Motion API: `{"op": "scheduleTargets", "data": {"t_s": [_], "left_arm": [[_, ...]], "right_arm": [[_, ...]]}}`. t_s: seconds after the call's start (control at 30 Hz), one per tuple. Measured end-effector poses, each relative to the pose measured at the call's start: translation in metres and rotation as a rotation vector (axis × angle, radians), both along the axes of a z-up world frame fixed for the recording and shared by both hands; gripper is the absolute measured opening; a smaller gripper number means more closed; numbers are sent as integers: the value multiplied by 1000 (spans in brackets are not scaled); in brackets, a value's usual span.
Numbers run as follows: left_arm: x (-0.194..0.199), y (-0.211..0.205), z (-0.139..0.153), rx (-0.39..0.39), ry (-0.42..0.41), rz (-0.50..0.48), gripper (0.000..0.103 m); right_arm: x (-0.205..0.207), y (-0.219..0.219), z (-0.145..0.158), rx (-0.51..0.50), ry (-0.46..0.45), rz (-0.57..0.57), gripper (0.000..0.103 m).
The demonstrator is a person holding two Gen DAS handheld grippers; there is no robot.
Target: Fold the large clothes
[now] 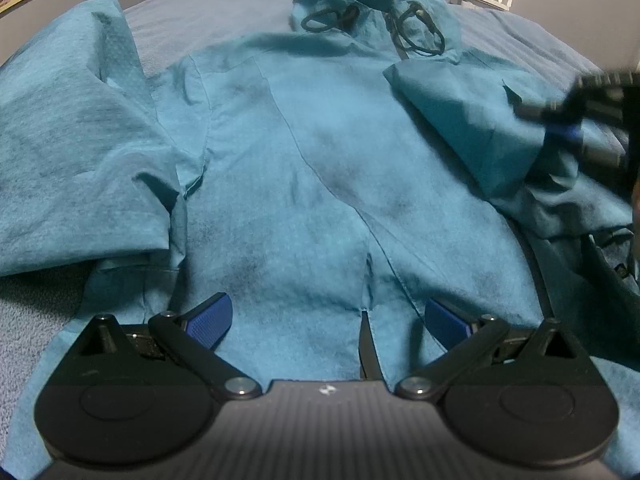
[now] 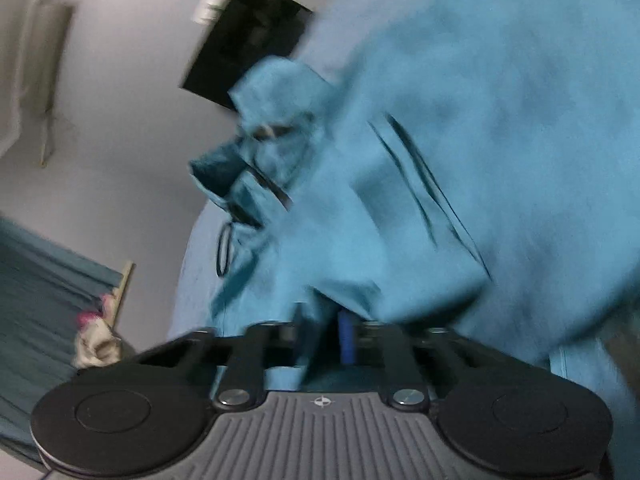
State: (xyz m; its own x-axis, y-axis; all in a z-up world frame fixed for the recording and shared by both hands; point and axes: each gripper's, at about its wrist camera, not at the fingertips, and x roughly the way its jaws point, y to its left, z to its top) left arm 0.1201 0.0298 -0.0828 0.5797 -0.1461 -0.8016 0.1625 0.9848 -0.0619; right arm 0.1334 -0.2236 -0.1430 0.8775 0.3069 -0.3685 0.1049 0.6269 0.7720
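left claw (image 1: 328,316) released over teal jacket (image 1: 300,160) | right claw (image 2: 324,336) clenched, seemingly pinching jacket fabric

jacket (image 1: 304,168): thin teal cloth, matt, finely creased
drawcord (image 1: 424,36): dark cord, upper centre
bed cover (image 1: 224,12): grey-blue cloth, matt, faintly ribbed
left gripper (image 1: 328,320): matt black plastic, bright metal pivots
pads (image 1: 212,316): blue, finely ridged
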Motion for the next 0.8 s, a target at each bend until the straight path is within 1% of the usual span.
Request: {"op": "scheduleTargets", "data": {"t_s": [0.03,0.1,0.17,0.2,0.27,0.3,0.33,0.37,0.4,0.47,0.5,0.53,0.63,0.7,0.8], "left_arm": [[0,0,0,-1,-1,-1,103],[0,1,-1,-3,-2,-2,103],[-1,0,-1,-3,-2,-2,103],[-1,0,-1,-2,-2,-2,103],[-1,0,-1,0,-2,-3,103],[-1,0,-1,0,-2,-3,103],[-1,0,-1,0,-2,-3,103],[-1,0,-1,0,-2,-3,103],[-1,0,-1,-1,-2,-3,103],[-1,0,-2,-2,-3,-3,103],[-2,0,-2,-2,-3,-4,103],[-2,-1,-2,-3,-4,-4,103],[-3,0,-2,-9,-9,-3,103],[-3,1,-1,-15,-13,-2,103],[-5,2,1,-27,-24,3,103]], "right_arm": [[-1,7,12,-77,-42,6,8],[-4,27,39,-206,-141,57,6],[-5,52,60,-320,-227,132,6],[-7,69,70,-394,-273,196,6],[-11,100,85,-523,-322,320,8],[-14,115,88,-594,-332,382,11],[-16,126,88,-643,-329,418,13],[-18,132,87,-667,-321,441,18],[-23,133,85,-671,-307,461,27],[-24,129,75,-644,-273,504,37],[-27,125,73,-633,-247,520,44],[-25,123,71,-633,-225,527,46],[-43,102,72,-606,-202,503,55],[-48,87,74,-573,-199,497,64],[-48,69,73,-567,-219,486,72]]}}
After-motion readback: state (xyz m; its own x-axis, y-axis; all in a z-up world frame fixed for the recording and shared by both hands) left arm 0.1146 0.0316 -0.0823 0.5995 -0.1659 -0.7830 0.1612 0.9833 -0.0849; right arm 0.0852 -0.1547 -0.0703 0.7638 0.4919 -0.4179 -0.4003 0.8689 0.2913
